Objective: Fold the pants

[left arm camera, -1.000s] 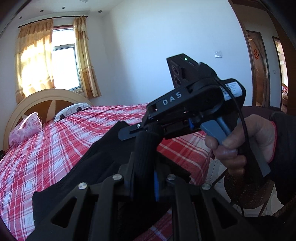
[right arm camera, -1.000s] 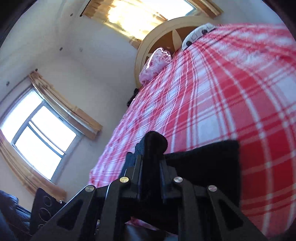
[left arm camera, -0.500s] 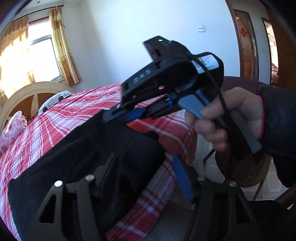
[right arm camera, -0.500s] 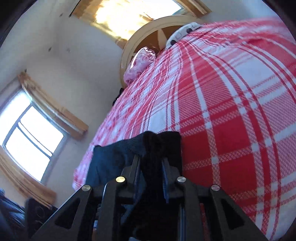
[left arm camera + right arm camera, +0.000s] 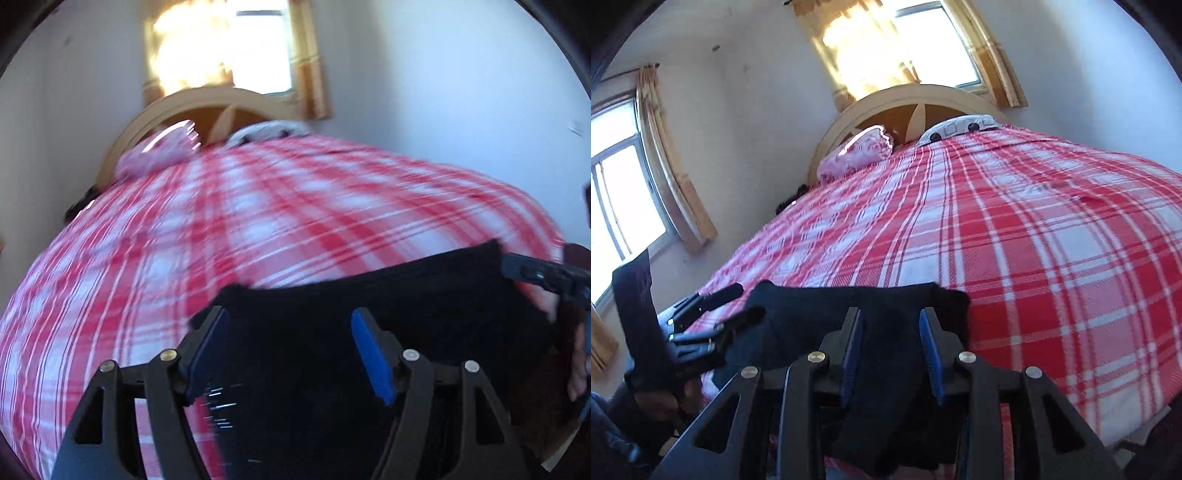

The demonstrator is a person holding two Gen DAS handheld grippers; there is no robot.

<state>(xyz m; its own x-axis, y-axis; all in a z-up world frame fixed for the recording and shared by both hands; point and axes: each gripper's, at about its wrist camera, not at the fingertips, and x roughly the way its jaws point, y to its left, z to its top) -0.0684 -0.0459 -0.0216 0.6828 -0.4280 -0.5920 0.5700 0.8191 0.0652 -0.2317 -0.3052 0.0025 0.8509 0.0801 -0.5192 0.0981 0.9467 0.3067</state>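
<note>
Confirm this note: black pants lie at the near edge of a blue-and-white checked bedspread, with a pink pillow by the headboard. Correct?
Not quite: the bedspread is red-and-white checked, not blue, as the right wrist view shows. The black pants at its near edge and the pink pillow by the headboard are right.

Blown-out window (image 5: 229, 48) glare, left view motion-blurred (fisheye-bent edges)

Home bedroom: plaid-covered bed (image 5: 1034, 240), headboard (image 5: 916, 99), pillows (image 5: 855, 153), curtained windows (image 5: 938, 40).

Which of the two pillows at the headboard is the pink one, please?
The pink pillow is the rolled, floral one nearer the side window; the other pillow, beside it, is white with dark spots.
</note>
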